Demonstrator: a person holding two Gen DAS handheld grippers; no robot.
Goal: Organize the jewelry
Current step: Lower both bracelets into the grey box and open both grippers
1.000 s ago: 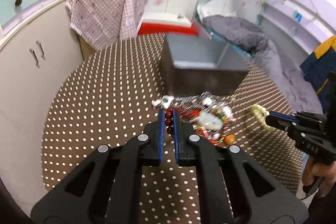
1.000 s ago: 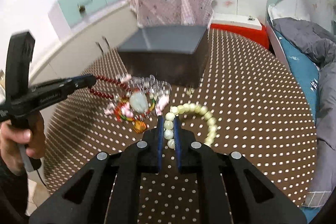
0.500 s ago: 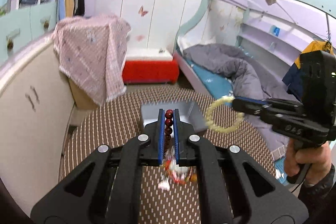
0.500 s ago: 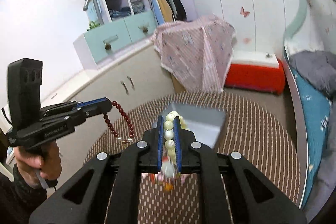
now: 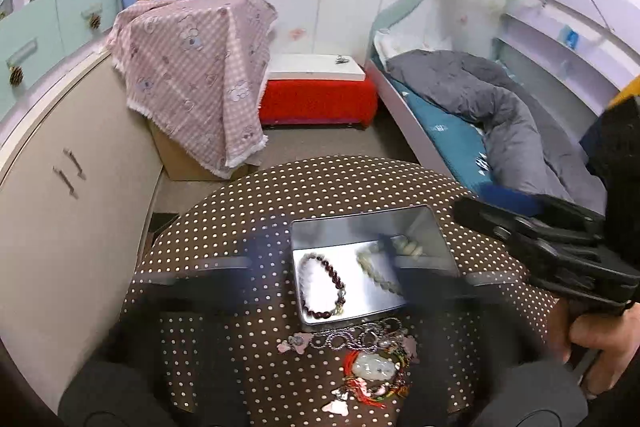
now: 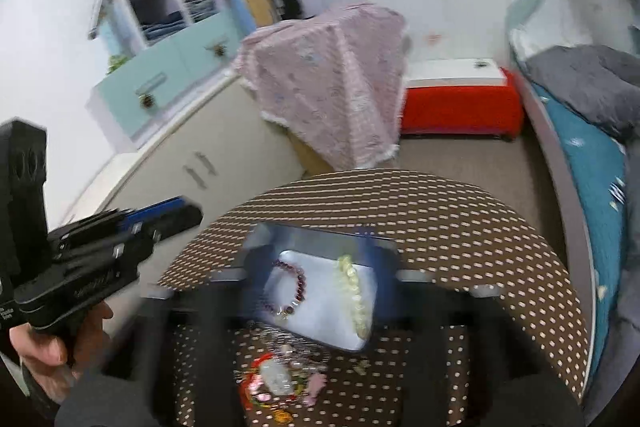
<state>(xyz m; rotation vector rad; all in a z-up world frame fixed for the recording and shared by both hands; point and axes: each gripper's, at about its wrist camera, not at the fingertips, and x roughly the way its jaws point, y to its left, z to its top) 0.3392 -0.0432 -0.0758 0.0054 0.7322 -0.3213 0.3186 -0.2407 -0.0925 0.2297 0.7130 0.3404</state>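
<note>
Sorting bracelets into the tin (image 5: 440, 247), both tools blurred but apparently spread wide, empty.
Next comes the tangled pile (image 5: 370, 367), lower centre, needing one strand picked free.

A gray box (image 5: 420, 227) sits on the dotted table (image 5: 240, 211). A dark red bracelet (image 5: 322, 285) and a pale bracelet (image 5: 378, 273) lie inside. More jewelry (image 5: 370, 367) lies just beside the box.

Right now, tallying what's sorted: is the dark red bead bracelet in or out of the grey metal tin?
In: dark red bead bracelet lies on grey metal tin floor.
</note>
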